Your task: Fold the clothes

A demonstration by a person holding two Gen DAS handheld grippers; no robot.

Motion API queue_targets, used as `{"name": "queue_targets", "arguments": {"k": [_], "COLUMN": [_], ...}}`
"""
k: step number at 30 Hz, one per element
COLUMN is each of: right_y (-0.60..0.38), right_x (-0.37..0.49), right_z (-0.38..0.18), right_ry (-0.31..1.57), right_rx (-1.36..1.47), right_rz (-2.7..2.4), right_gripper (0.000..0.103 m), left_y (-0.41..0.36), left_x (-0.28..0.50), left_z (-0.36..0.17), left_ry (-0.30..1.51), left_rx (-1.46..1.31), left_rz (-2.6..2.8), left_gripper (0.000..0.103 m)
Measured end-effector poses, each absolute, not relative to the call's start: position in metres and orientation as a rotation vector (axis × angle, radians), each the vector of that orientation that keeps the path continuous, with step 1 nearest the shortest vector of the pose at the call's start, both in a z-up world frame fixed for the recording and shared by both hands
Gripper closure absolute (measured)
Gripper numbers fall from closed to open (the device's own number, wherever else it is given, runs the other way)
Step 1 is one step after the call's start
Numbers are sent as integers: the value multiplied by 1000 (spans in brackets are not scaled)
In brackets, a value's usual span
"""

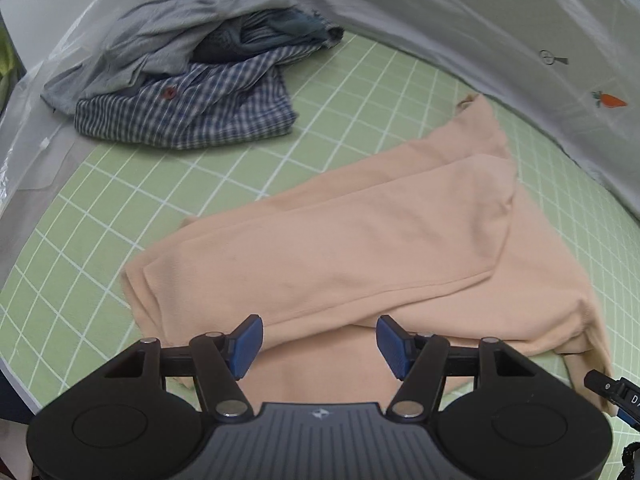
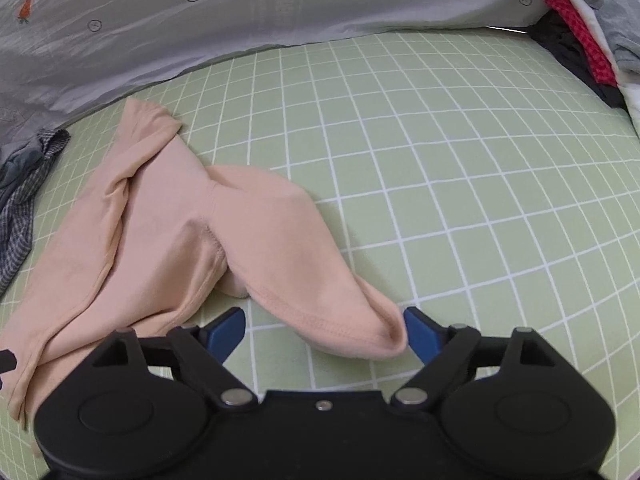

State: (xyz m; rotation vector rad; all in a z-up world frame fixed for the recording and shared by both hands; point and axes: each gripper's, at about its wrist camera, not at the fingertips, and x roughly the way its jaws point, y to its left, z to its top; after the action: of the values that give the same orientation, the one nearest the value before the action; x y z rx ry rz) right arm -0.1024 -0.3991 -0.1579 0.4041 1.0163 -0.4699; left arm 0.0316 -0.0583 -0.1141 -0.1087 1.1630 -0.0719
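A peach long-sleeved garment lies partly folded on the green grid sheet. My left gripper is open, its blue pads over the garment's near edge with nothing pinched. In the right wrist view the same peach garment spreads left, one sleeve reaching toward me. My right gripper is open, and the sleeve's cuff end lies between its blue fingers, close to the right one.
A pile of folded clothes, a blue checked shirt under a grey one, sits at the far left. A grey carrot-print cover bounds the far side. More clothes are heaped at the far right.
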Motion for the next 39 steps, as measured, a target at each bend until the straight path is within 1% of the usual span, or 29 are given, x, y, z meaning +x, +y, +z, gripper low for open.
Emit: {"name": "queue_targets", "arguments": {"k": [2, 3, 4, 8, 9, 12, 17, 20, 23, 24, 25, 26, 28, 29, 30, 31, 34, 35, 36, 37, 39], "right_y": [-400, -400, -401, -404, -406, -425, -480, -523, -580, -595, -610, -619, -637, -639, -641, -643, -643, -643, -642, -640, -636], "right_x": [-100, -98, -97, -94, -94, -96, -103, -113, -128, -132, -135, -138, -145, -150, -155, -160, -172, -176, -179, -181, -183], "right_z": [-161, -163, -164, -165, -164, -157, -145, -140, -140, -143, -145, -147, -152, -154, -156, -158, -164, -168, -171, -174, -178], "right_ry": [1019, 1018, 1017, 1009, 1003, 984, 941, 906, 891, 899, 907, 912, 921, 923, 925, 926, 935, 939, 942, 951, 965], "right_rx": [403, 402, 400, 376, 370, 365, 311, 212, 211, 215, 220, 225, 236, 234, 233, 232, 275, 303, 330, 346, 353], "right_rz": [-518, -539, -560, -540, -525, -528, -602, -664, -735, -753, -770, -777, -791, -795, -799, -803, -812, -816, -819, -820, -816], "right_gripper": [18, 25, 39, 65, 73, 80, 81, 81, 78, 75, 64, 57, 39, 32, 15, 8, 8, 8, 7, 7, 7], "left_y": [-54, -53, -53, -59, -62, -74, -103, -124, -150, -160, -171, -183, -197, -204, -211, -218, -238, -245, -248, -250, -250], "left_x": [35, 37, 39, 46, 47, 49, 43, 38, 30, 28, 25, 25, 22, 21, 20, 18, 14, 13, 12, 11, 11], "left_z": [-115, -114, -114, -114, -115, -116, -121, -128, -135, -136, -137, -137, -137, -137, -137, -136, -136, -136, -137, -138, -141], "left_ry": [1163, 1160, 1155, 1153, 1156, 1160, 1166, 1180, 1183, 1174, 1167, 1161, 1153, 1149, 1144, 1140, 1125, 1120, 1128, 1138, 1148], "left_rx": [-104, -101, -97, -106, -112, -128, -135, -139, -139, -132, -118, -99, -63, -44, -26, -8, 47, 65, 79, 92, 113], "left_rz": [-86, -93, -101, -108, -107, -104, -85, -85, -104, -112, -124, -139, -183, -205, -228, -250, -318, -340, -358, -364, -379], "left_gripper": [39, 39, 39, 39, 39, 39, 39, 39, 39, 39, 39, 39, 39, 39, 40, 40, 41, 44, 53, 55, 56]}}
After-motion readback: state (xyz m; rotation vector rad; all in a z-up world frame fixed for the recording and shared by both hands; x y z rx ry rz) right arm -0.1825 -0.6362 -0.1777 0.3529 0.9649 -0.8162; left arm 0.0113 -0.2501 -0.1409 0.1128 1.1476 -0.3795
